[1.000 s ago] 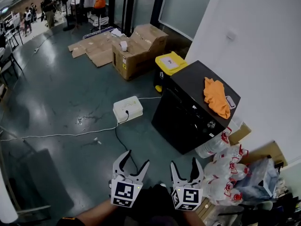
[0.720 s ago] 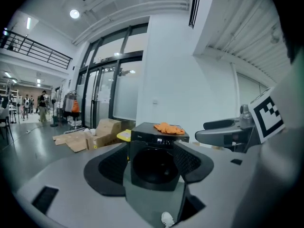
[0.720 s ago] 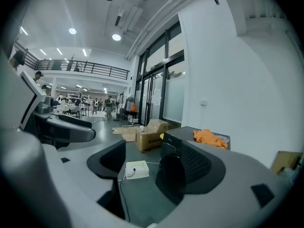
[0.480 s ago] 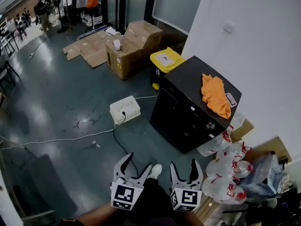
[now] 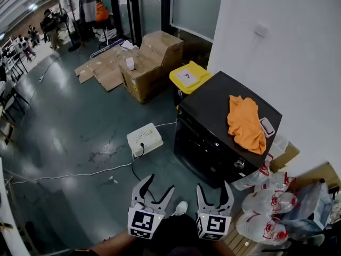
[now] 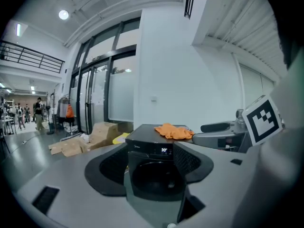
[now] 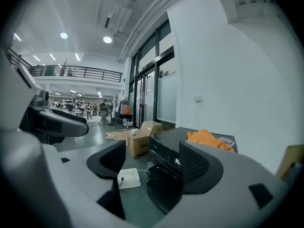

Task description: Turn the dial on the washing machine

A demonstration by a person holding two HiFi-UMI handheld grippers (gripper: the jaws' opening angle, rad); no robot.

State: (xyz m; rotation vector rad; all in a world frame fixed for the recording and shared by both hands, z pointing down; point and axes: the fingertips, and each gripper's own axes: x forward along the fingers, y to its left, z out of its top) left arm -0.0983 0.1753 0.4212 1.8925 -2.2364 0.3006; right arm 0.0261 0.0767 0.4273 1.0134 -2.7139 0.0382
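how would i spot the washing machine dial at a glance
Find the black washing machine against the white wall, orange cloth on top. On its front's top strip, at the end nearest the white bags, sits the dial: the only shiny round knob.

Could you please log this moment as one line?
left gripper open, empty | right gripper open, empty | washing machine ahead, dial untouched

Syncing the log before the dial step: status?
Left gripper open, empty; right gripper open, empty. Washer ahead, dial not yet touched. Nothing seen blocking it; orange cloth on top.
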